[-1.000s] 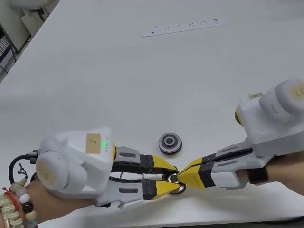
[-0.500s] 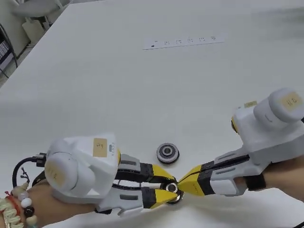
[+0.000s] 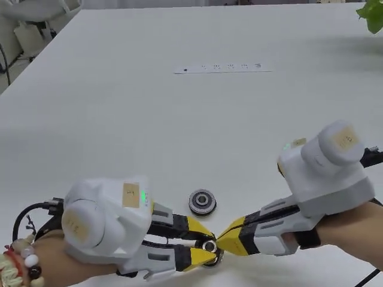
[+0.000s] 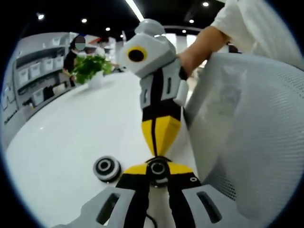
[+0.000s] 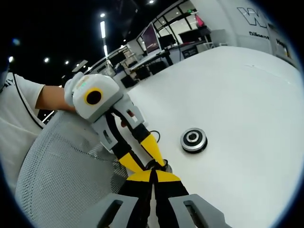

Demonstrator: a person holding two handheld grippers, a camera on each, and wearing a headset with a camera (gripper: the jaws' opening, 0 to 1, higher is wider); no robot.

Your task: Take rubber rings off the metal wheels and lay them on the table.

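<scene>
At the near edge of the white table (image 3: 179,119), close to the person's body, the two claws meet tip to tip over one small metal wheel (image 3: 209,246). The left claw (image 3: 207,247) reaches in from the left, and its yellow jaws are clamped on opposite sides of the wheel's rim, holding it just above the table top with a flat face turned upward. The right claw (image 3: 222,238) comes in from the right, almost in a straight line with the left one. Its jaws are pressed together and their tips touch the side of the wheel that faces them. The rubber ring on this wheel is too small to make out between the tips, so it cannot be told whether the right claw has rubber pinched or is only resting against the rim. In the left gripper view the wheel sits between that claw's own jaws, with the right claw pointing straight down at it from above. A second wheel (image 3: 202,202) lies flat on the table just beyond the claws, a little toward the far edge, touching neither. It has a dark band around its rim, so it probably keeps its ring. The right claw is the one placed to do the pulling, and the pull would likely run to the right, away from the left claw. A white power strip (image 3: 221,68) lies well apart, toward the far edge.
</scene>
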